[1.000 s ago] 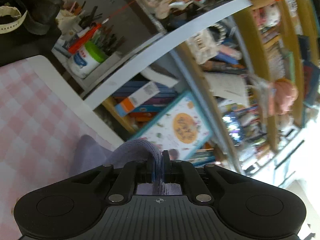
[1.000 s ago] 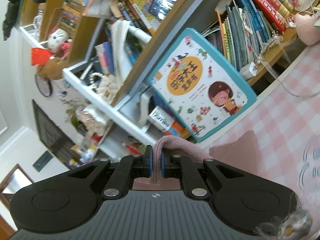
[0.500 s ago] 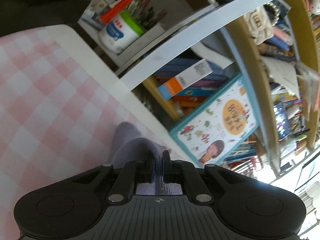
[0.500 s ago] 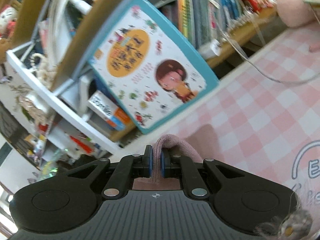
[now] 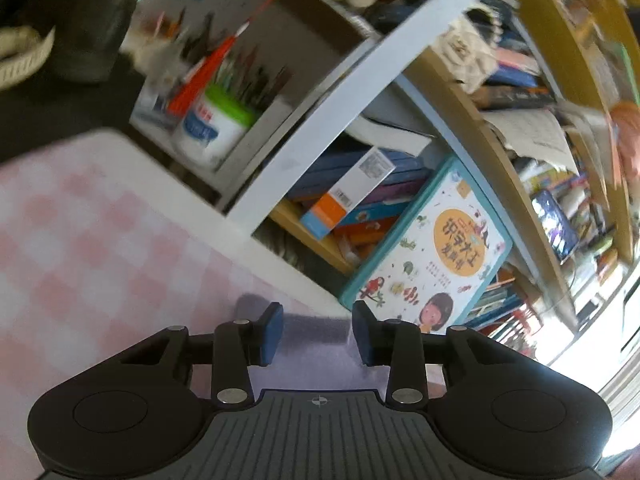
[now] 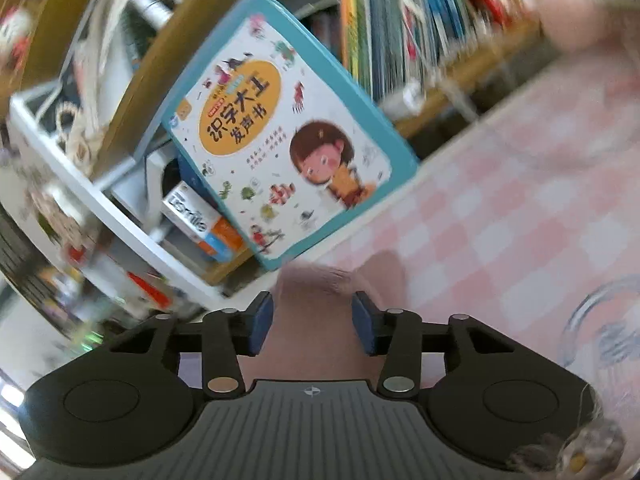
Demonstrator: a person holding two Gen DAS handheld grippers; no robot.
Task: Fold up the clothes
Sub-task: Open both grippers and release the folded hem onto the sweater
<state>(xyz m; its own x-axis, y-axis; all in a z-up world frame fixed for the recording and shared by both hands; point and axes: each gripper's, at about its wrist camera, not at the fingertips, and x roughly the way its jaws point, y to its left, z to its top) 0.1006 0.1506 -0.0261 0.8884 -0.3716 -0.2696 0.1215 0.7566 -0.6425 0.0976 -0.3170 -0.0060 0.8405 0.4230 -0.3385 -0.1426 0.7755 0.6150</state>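
A pink-mauve garment lies on the pink checked tablecloth [image 5: 88, 248]. In the left wrist view its cloth [image 5: 316, 340] looks lilac and lies flat between and under my fingers. My left gripper [image 5: 318, 332] is open, with the blue pads apart and nothing held. In the right wrist view the garment [image 6: 316, 320] shows as a pink fold between the pads. My right gripper [image 6: 314, 326] is open too, its pads standing apart on either side of the fold. Both views are motion-blurred.
A teal-edged children's book [image 5: 428, 256] leans against the bookshelf at the table's far edge; it also shows in the right wrist view [image 6: 280, 128]. A white pen pot [image 5: 208, 128] stands on a shelf at the left. A printed design [image 6: 600, 320] lies at the right.
Both grippers were shut on folds of the garment; both have now opened and let the cloth drop flat. The cameras have swung slightly.
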